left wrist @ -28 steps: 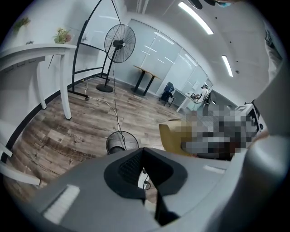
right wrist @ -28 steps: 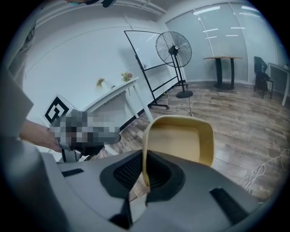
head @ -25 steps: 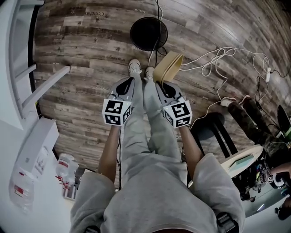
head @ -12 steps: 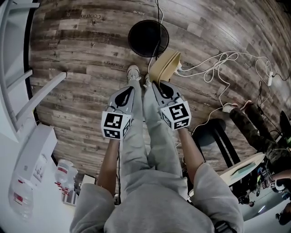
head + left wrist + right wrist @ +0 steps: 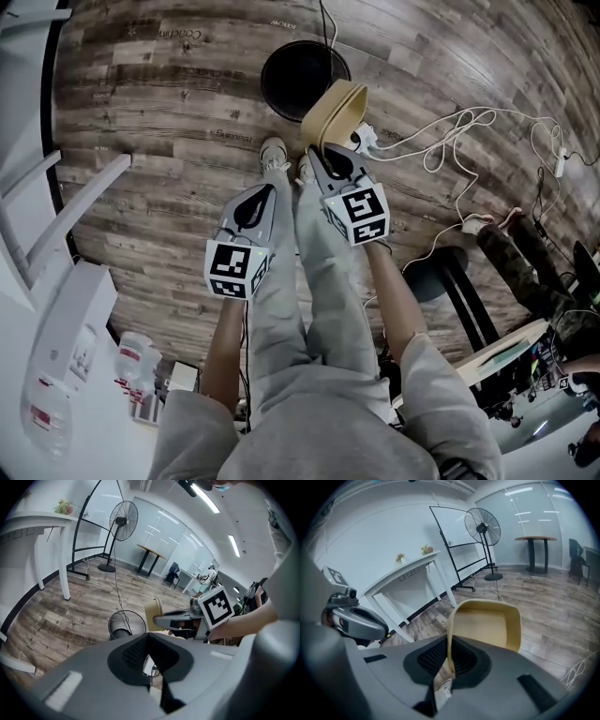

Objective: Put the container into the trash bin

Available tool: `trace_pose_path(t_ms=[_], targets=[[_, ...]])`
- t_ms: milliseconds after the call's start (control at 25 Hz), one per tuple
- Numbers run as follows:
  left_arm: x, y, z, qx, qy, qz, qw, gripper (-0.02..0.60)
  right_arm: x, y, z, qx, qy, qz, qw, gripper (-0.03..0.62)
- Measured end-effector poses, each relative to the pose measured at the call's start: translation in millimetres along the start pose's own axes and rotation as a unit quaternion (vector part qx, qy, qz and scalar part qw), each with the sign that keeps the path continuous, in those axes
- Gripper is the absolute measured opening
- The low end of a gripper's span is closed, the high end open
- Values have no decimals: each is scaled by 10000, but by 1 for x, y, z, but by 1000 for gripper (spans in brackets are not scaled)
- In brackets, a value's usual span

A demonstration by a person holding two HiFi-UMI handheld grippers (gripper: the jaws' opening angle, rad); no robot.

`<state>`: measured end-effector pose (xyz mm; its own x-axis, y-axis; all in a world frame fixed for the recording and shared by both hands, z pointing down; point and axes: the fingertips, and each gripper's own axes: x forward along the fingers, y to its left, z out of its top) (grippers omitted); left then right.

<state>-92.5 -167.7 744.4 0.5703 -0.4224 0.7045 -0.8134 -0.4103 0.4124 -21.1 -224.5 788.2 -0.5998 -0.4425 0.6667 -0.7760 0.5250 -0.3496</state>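
Since it's bound for the trash bin (image 5: 265, 80), upper centre, right gripper (image 5: 317, 152) pinches the container (image 5: 339, 108) by its rim; left gripper (image 5: 265, 187) closed, empty.

wood-plank floor (image 5: 169, 141): black trash bin (image 5: 298, 75), white cables (image 5: 450, 127), dark stool (image 5: 436, 272) on it

Trash bin (image 5: 292, 77) rim partly behind container (image 5: 336, 111), container's bottom edge buried in right gripper (image 5: 449, 660), table (image 5: 89, 187) cropped left

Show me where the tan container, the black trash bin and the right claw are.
container (image 5: 337, 112), head view, middle of tan body.
trash bin (image 5: 281, 75), head view, dark inside.
right claw (image 5: 450, 663), right gripper view, between fingertips pinching the container's wall.
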Motion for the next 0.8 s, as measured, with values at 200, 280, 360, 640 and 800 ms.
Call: trace_pose_path(t_ms=[200,280,360,640,800], targets=[[3,7,-3,-38,15,5,10000,11,26,-11,-2,-63,68,27,10000,29],[4,9,-4,-62,13,18,10000,11,37,-13,-3,-100,111,63,9999,29],[4,12,-4,-86,11,30,10000,11,49,-15,-3,-155,152,102,9997,29],[6,22,-3,-201,-46,96,9997,11,77,-34,-3,-119,229,69,9996,29],[9,22,-3,-182,-30,86,9998,11,91,-45,-7,-128,339,77,9993,29]])
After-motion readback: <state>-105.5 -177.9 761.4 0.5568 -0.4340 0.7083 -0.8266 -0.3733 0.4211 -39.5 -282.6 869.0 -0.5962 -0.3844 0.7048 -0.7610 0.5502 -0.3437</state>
